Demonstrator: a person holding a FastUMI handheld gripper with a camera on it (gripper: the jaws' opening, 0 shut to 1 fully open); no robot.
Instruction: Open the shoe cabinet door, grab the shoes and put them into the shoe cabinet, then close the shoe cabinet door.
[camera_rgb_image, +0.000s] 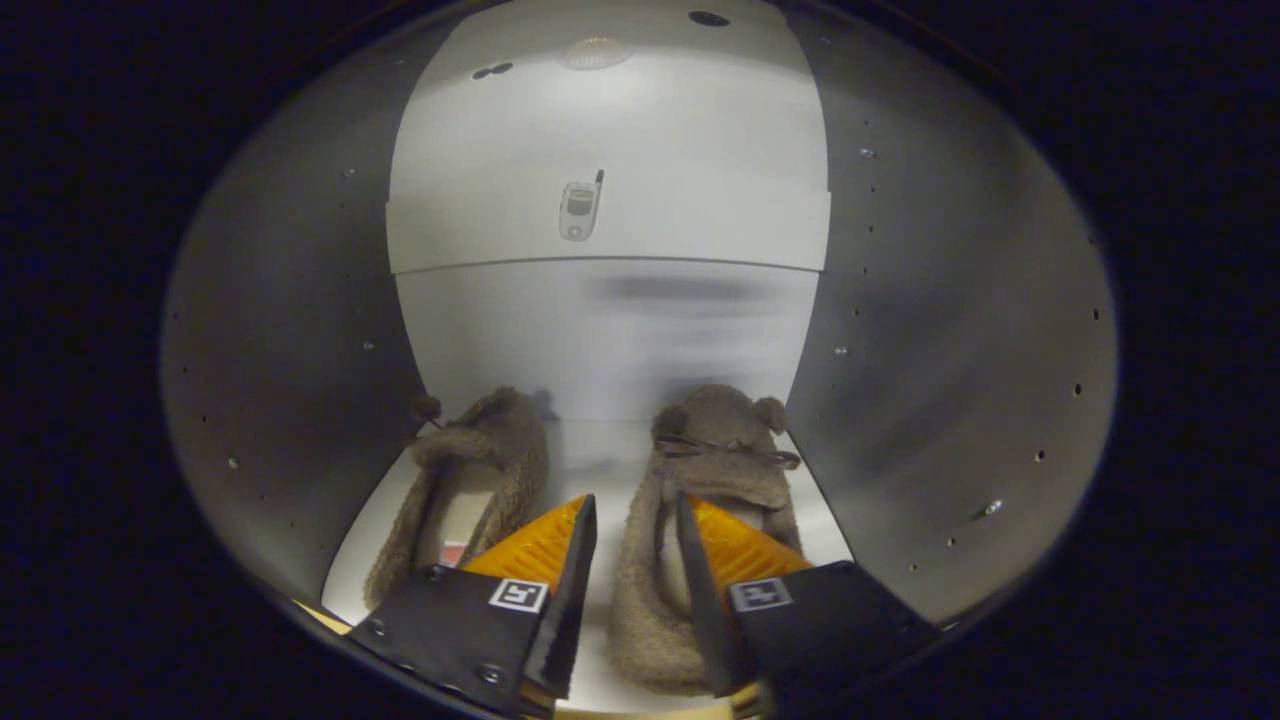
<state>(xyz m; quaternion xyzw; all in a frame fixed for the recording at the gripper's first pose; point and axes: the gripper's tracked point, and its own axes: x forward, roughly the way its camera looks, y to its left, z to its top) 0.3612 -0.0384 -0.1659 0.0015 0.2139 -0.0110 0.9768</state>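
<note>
Two brown fuzzy slippers lie side by side on the white shelf (600, 455) inside the shoe cabinet, toes toward the back panel. The left slipper (490, 470) sits just ahead of my left finger. The right slipper (715, 450) has a small bow across its top. My gripper (635, 505) straddles this slipper's left side wall, with the right finger down in its opening and the left finger outside it. A strip of white shelf shows between the left finger and the fur, so the gripper is open and not pressing on the slipper.
Grey side walls (290, 330) with rows of small peg holes close in on both sides. A white back panel (610, 330) stands beyond the slippers, with a lighter band (700, 225) across it bearing a small phone-shaped mark (580, 208).
</note>
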